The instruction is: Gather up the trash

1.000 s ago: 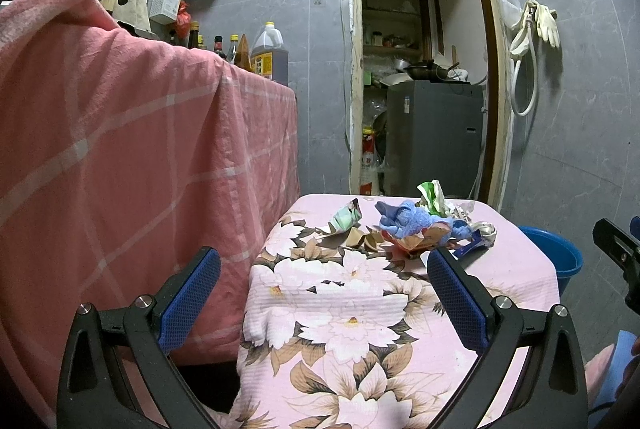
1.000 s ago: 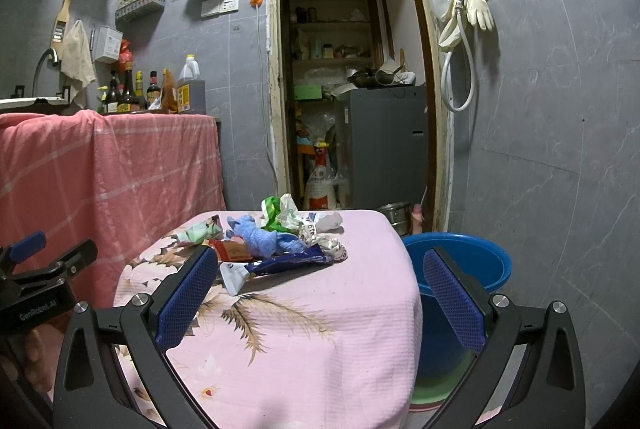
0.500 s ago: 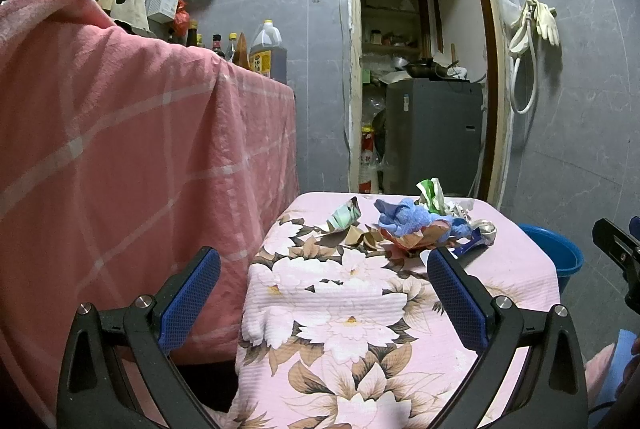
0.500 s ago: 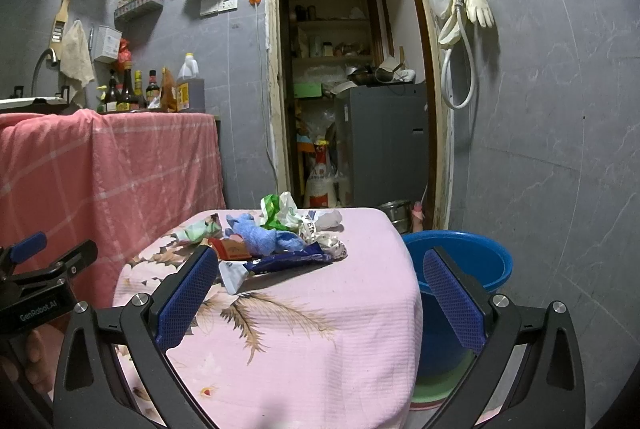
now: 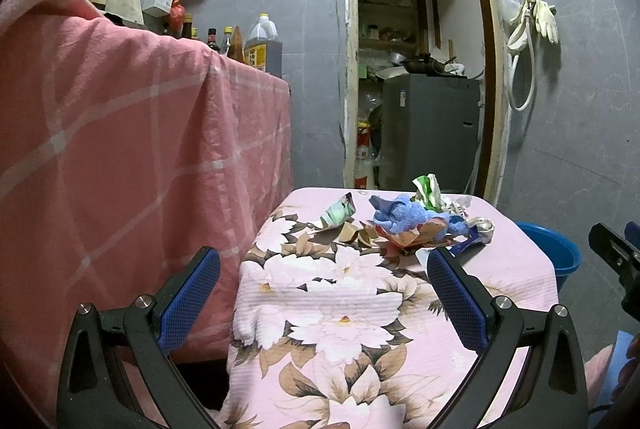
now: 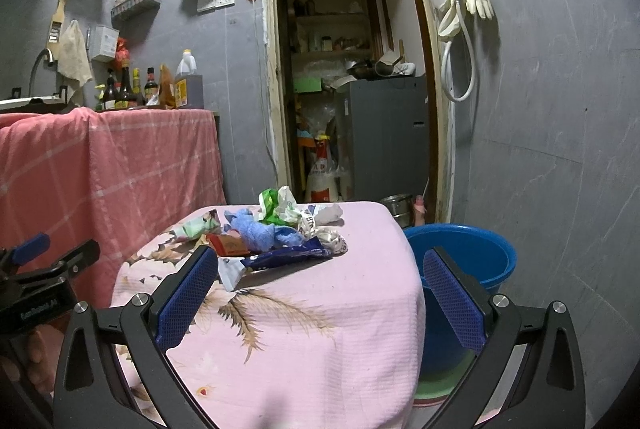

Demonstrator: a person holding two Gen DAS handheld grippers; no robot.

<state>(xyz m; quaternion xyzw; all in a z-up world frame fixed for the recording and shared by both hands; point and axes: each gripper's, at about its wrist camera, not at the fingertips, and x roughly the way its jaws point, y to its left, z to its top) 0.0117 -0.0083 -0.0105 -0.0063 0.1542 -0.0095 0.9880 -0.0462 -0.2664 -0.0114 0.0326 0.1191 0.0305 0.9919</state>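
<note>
A heap of trash [image 5: 416, 223] [image 6: 276, 233] lies at the far side of a small table under a pink floral cloth [image 5: 360, 309] [image 6: 312, 309]: a blue rag [image 6: 260, 231], a green-and-white crumpled wrapper [image 6: 278, 207], a dark blue wrapper [image 6: 288, 255], a red-brown packet [image 6: 230, 243] and a pale green packet [image 5: 339, 212]. My left gripper [image 5: 324, 293] is open, held short of the heap above the near part of the table. My right gripper [image 6: 320, 293] is open too, nothing between its fingers, with the heap just beyond its left finger. A blue bucket [image 6: 464, 261] [image 5: 550, 253] stands right of the table.
A counter draped in pink checked cloth [image 5: 120, 157] [image 6: 112, 165] rises close on the left, with bottles [image 6: 132, 89] on top. A doorway [image 6: 352, 89] behind the table shows a grey cabinet [image 6: 384, 137]. Grey tiled wall with hanging gloves and hose [image 6: 464, 13] bounds the right.
Both views have shifted only slightly; the left gripper has edged a little forward and down. Both grippers stay open and the trash has not moved.
</note>
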